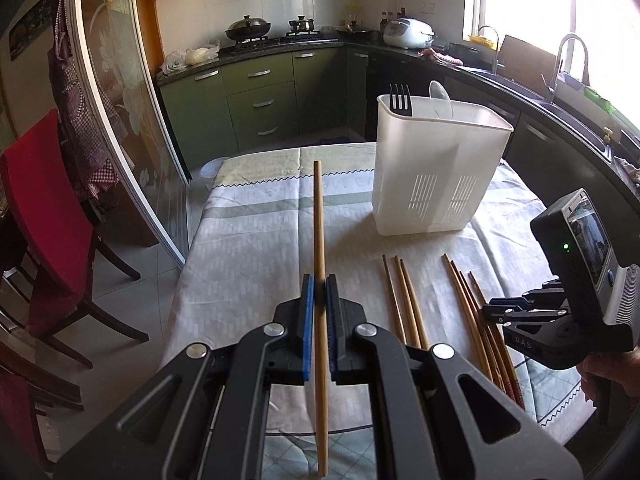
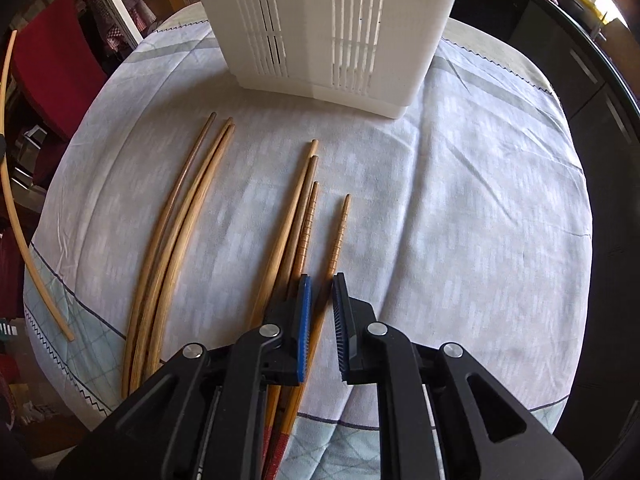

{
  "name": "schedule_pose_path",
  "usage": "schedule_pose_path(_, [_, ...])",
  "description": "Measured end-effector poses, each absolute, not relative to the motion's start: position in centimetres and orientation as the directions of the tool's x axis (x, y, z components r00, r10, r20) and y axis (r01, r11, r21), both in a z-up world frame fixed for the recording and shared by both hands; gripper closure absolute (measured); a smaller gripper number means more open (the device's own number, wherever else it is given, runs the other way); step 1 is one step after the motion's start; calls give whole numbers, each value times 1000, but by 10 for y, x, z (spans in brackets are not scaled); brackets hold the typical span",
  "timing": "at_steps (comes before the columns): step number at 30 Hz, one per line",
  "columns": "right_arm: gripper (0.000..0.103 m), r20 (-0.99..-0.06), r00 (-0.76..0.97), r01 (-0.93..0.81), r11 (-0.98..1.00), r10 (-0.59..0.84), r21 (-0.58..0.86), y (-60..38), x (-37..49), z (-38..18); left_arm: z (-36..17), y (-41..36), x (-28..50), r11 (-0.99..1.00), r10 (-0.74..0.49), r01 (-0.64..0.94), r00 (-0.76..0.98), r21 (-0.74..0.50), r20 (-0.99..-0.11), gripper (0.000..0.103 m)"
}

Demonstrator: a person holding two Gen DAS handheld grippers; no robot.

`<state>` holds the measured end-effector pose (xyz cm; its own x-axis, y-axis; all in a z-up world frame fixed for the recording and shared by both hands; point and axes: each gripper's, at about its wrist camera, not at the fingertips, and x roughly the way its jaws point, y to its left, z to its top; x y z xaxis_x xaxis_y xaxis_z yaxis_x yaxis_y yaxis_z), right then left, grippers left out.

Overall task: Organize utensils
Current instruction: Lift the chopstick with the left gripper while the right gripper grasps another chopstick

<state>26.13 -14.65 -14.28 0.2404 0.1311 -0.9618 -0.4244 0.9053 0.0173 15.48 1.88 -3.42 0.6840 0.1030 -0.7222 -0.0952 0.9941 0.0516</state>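
My left gripper (image 1: pixel 320 284) is shut on a pale wooden chopstick (image 1: pixel 319 220) and holds it above the table, pointing away; the same chopstick shows at the left edge of the right wrist view (image 2: pixel 12 200). A white slotted utensil holder (image 1: pixel 436 168) stands at the back right with a black fork (image 1: pixel 401 100) and a pale spoon (image 1: pixel 440 100) in it; it also shows in the right wrist view (image 2: pixel 320 20). My right gripper (image 2: pixel 320 280) is open, low over a ribbed chopstick (image 2: pixel 339 236) among several chopsticks (image 2: pixel 180 216) lying on the cloth.
The table wears a pale patterned cloth (image 2: pixel 460 208). A red chair (image 1: pixel 44 216) stands to the left. Kitchen counters with a sink (image 1: pixel 560 92) curve round the back and right. The right gripper body (image 1: pixel 568 280) shows at the right of the left wrist view.
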Motion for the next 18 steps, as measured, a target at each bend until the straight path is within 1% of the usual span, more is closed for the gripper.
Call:
schedule_pose_path(2, [96,-957,254,-415,910,138,21,-148,263,-143,-33,20,153,995,98,-94,689,46,-718,97])
schedule_pose_path(6, [96,-935,279,-395,914,219,96,-158,264,-126,-28,21,150,995,96,-95,700,42,-707,97])
schedule_pose_path(13, [96,-855,395,-390,904,336,175,-190,253,-59,-6,18,147,997,76,-79,734,27,-675,97])
schedule_pose_path(18, [96,-822,431,-402,895,373,196,-201,245,-35,6,12,149,998,64,-67,751,21,-657,97])
